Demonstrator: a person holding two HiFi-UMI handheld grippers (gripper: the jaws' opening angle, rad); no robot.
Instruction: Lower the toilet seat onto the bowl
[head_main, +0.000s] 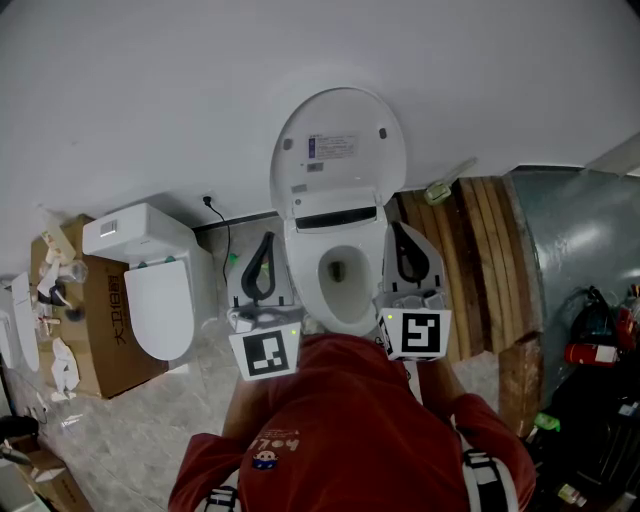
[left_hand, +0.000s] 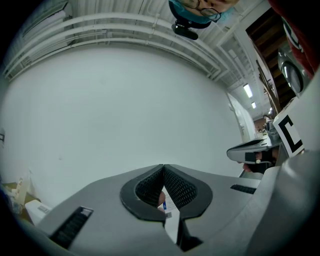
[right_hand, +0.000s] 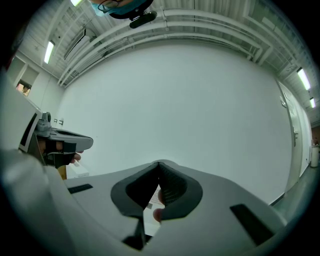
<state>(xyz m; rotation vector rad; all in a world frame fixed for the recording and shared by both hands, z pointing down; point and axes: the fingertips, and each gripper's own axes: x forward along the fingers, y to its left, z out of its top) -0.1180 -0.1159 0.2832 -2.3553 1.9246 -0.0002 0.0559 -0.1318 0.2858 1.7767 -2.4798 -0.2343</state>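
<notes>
The white toilet stands against the wall in the head view. Its seat and lid (head_main: 338, 150) are raised upright, the underside with a label facing me, and the bowl (head_main: 342, 300) below lies uncovered. My left gripper (head_main: 267, 240) hovers just left of the bowl and my right gripper (head_main: 398, 230) just right of it, both pointing level at the wall. In the left gripper view the jaw tips (left_hand: 163, 167) meet with nothing gripped. The right gripper's (right_hand: 159, 164) jaws are likewise shut and hold nothing. Neither gripper touches the seat.
A second white toilet (head_main: 150, 285) sits at the left beside a cardboard box (head_main: 100, 325). A black cord (head_main: 226, 240) hangs from a wall socket between the two toilets. Wooden planks (head_main: 490, 250) lean at the right, with red gear (head_main: 585, 335) beyond them.
</notes>
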